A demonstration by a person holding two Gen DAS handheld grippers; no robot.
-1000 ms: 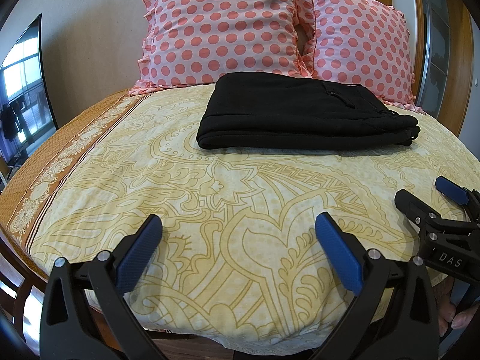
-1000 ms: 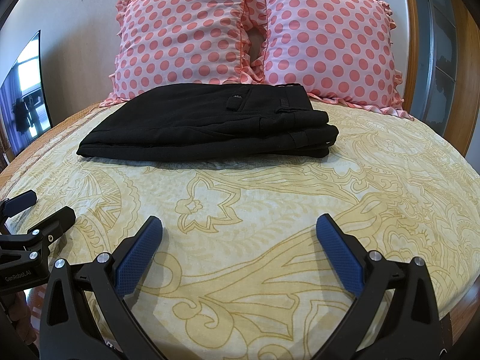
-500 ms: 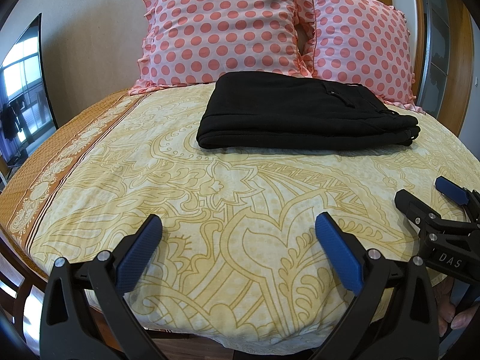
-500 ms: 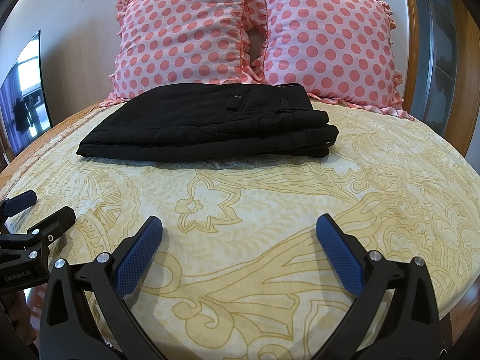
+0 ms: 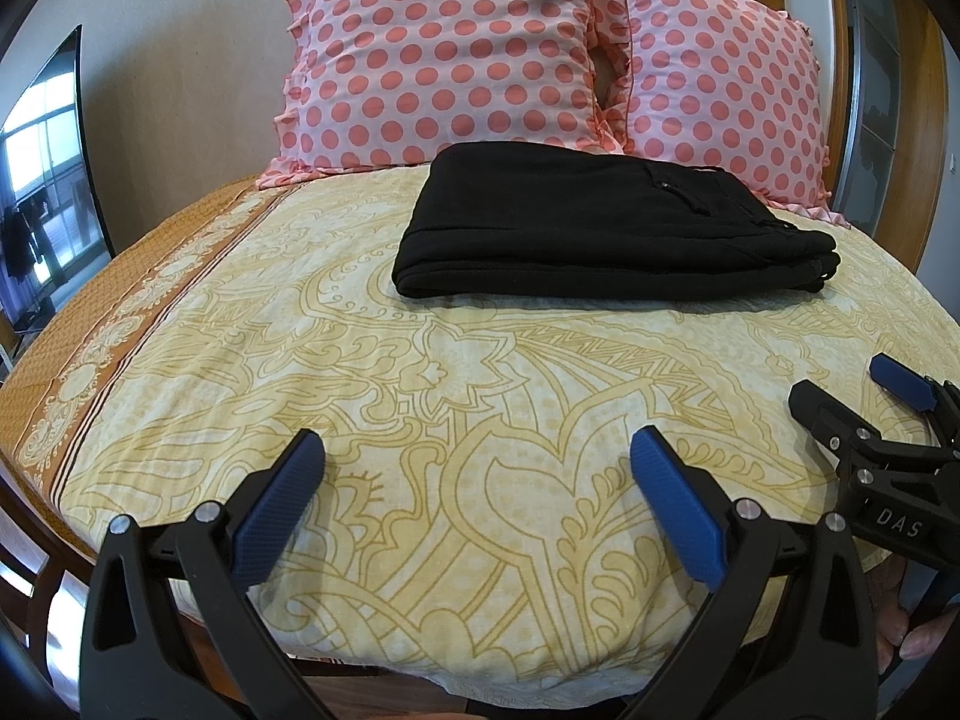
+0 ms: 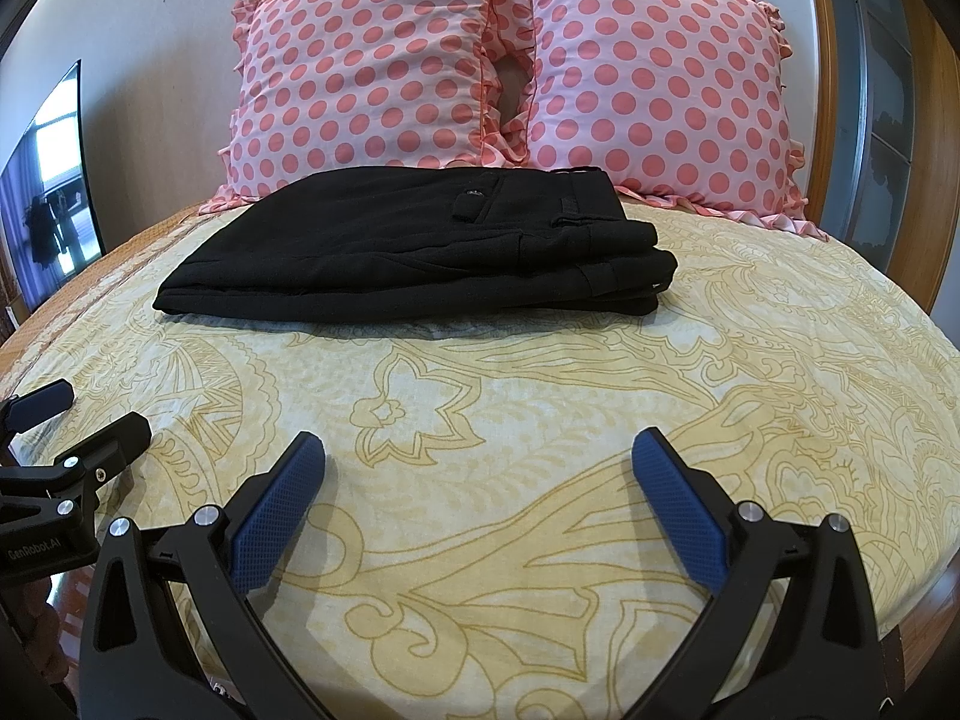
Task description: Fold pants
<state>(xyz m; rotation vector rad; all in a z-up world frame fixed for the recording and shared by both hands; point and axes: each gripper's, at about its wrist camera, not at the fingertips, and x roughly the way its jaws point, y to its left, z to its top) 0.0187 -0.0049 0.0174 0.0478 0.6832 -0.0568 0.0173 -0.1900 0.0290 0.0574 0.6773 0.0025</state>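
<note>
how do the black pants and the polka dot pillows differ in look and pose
The black pants are plain and dark; the polka dot pillows are pink with darker pink dots and ruffled edges. The pants lie flat in a folded stack on the yellow bedspread; the pillows stand upright behind them, side by side. The pants are thin and layered, the pillows plump. Both sit at the far end of the bed, and neither open gripper, left or right, touches them.

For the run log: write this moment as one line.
pants: folded, on bed, before pillows | left gripper: open, empty | right gripper: open, empty | contact: none
</note>
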